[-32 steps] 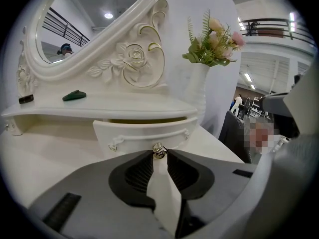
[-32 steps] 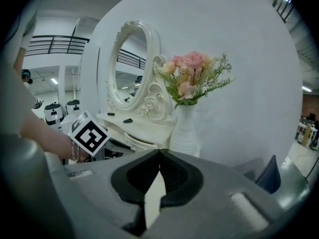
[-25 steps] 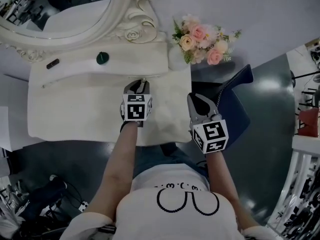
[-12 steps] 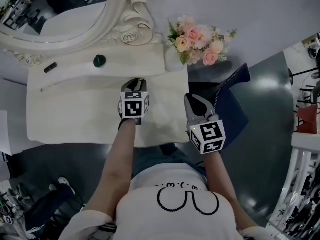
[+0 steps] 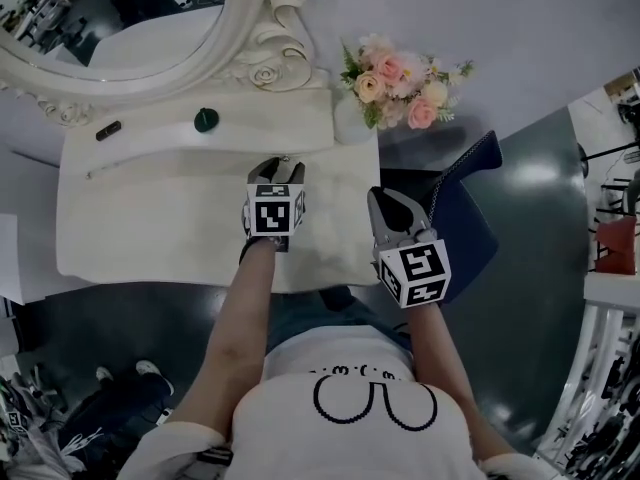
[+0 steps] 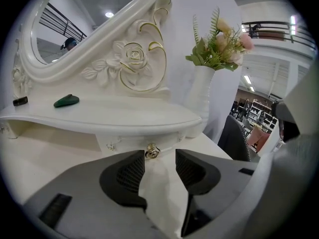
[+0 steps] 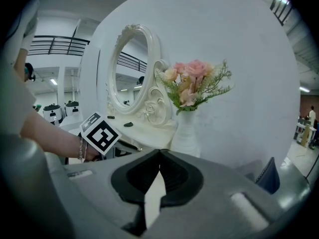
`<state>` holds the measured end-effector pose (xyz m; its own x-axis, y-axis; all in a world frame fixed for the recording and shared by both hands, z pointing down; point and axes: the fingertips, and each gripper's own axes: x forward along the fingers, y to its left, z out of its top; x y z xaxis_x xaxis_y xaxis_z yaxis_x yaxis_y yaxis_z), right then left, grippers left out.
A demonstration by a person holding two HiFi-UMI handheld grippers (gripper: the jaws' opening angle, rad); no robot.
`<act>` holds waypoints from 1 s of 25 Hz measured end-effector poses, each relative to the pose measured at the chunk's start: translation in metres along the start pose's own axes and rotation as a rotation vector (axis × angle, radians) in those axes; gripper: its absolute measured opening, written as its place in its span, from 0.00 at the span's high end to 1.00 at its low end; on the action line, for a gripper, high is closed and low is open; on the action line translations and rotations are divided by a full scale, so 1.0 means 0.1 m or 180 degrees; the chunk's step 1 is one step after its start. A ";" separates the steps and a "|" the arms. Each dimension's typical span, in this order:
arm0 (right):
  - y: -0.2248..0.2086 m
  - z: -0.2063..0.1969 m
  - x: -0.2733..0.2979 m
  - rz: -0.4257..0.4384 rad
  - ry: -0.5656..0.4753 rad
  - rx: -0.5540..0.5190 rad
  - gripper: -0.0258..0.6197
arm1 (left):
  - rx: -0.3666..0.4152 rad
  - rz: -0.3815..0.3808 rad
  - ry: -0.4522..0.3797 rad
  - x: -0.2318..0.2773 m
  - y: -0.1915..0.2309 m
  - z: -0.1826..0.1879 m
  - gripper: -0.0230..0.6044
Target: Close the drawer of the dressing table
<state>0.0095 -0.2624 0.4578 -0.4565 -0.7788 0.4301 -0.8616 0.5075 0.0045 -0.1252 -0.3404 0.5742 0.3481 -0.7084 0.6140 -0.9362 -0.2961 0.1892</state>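
Note:
The white dressing table (image 5: pixel 150 218) has a small drawer front (image 6: pixel 128 142) tucked under its raised shelf, with a gold knob (image 6: pixel 152 152) in the middle. My left gripper (image 5: pixel 277 169) (image 6: pixel 159 159) sits right at that knob (image 5: pixel 286 158). Its jaws are opening, and the knob lies just ahead of the tips in the gap, with neither pad pressing on it. My right gripper (image 5: pixel 390 204) (image 7: pixel 159 152) hovers over the table's right front corner, shut with nothing in it.
An oval mirror (image 5: pixel 130 28) in an ornate frame stands at the back. A white vase of pink flowers (image 5: pixel 400 78) is at the back right corner. A green object (image 5: pixel 205 119) and a small dark one (image 5: pixel 108 130) lie on the shelf. A blue chair (image 5: pixel 470 208) stands to the right.
The left gripper's jaws have spread apart at the knob. Both hands stay where they were.

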 end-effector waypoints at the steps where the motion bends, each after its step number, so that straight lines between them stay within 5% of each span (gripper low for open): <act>1: 0.00 0.01 -0.01 0.0001 -0.0011 -0.0005 0.96 | -0.0007 -0.0002 -0.0024 -0.03 0.00 0.01 0.66; 9: 0.02 0.18 -0.07 0.0002 -0.0147 -0.0065 0.96 | -0.0024 0.0056 -0.0255 -0.42 0.06 0.18 0.66; 25: 0.27 0.86 -0.30 0.0125 -0.0708 -0.0308 0.96 | 0.0244 0.0198 -0.1198 -1.57 0.11 0.91 0.66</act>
<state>-0.0192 -0.2573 0.3678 -0.5359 -0.8144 0.2224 -0.8219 0.5635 0.0829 -0.1855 -0.2903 0.4099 0.2973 -0.9078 0.2957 -0.9548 -0.2821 0.0940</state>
